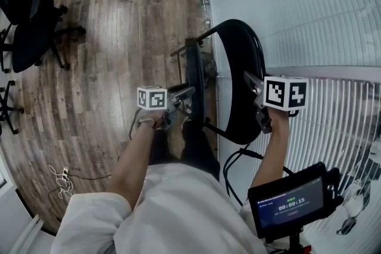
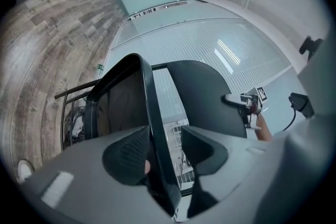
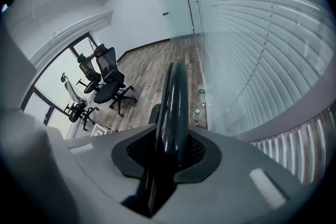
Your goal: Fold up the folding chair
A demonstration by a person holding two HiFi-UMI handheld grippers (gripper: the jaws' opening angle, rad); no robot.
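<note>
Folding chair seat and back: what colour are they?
Glossy black folding chair; head view shows it best.

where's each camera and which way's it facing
head view: person's head, steeply down on the folding chair; forearms, left gripper, right gripper show
left gripper view: on that gripper, along its open jaws astride the chair's rim, towards the blinds; right gripper and hand show
right gripper view: on that gripper, along jaws shut on the chair's edge, towards office chairs; no body
shared: head and left gripper views show the right gripper
</note>
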